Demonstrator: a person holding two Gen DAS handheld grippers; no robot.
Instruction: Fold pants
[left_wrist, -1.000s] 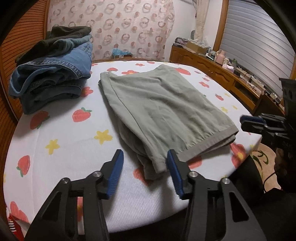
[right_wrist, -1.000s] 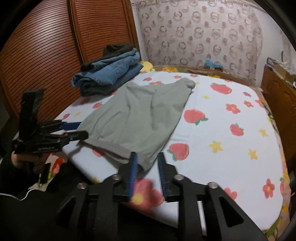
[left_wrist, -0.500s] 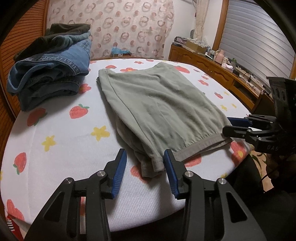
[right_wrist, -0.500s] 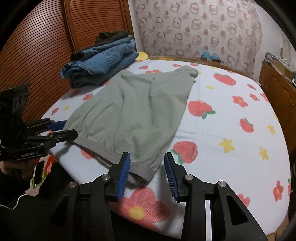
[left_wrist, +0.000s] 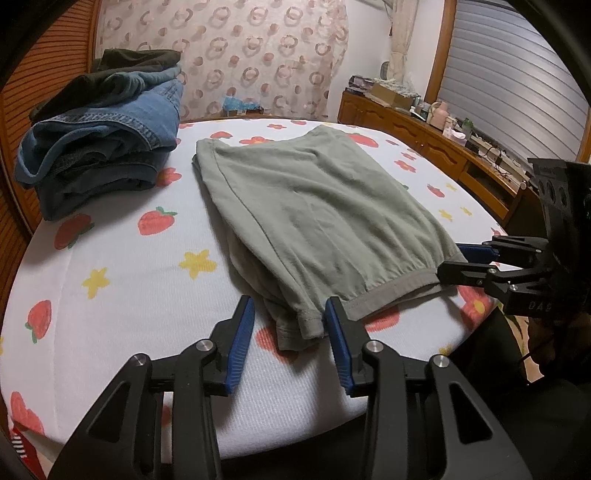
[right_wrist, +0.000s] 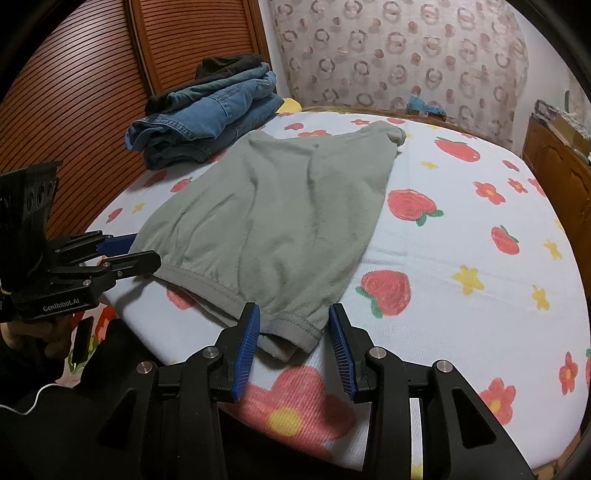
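Grey-green pants (left_wrist: 314, 214) lie folded on the strawberry-print bed sheet (left_wrist: 122, 295), their banded edge nearest me. My left gripper (left_wrist: 290, 314) straddles the near left corner of that edge; its jaws are closing, and the blue pads do not press the cloth. My right gripper (right_wrist: 293, 317) stands open around the other near corner of the pants (right_wrist: 269, 210), cloth between its pads. Each view also shows the other gripper side-on at the band: the right gripper (left_wrist: 454, 262) and the left gripper (right_wrist: 144, 251).
A stack of folded jeans (left_wrist: 103, 136) with a dark garment on top sits at the bed's far left, close to the slatted wooden doors (right_wrist: 92, 92). A wooden sideboard (left_wrist: 424, 140) with clutter runs along the right. The bed's edge is just below both grippers.
The left jaws have narrowed around the pants corner. The right gripper has moved forward and down to the other corner, and its jaws have widened around it.
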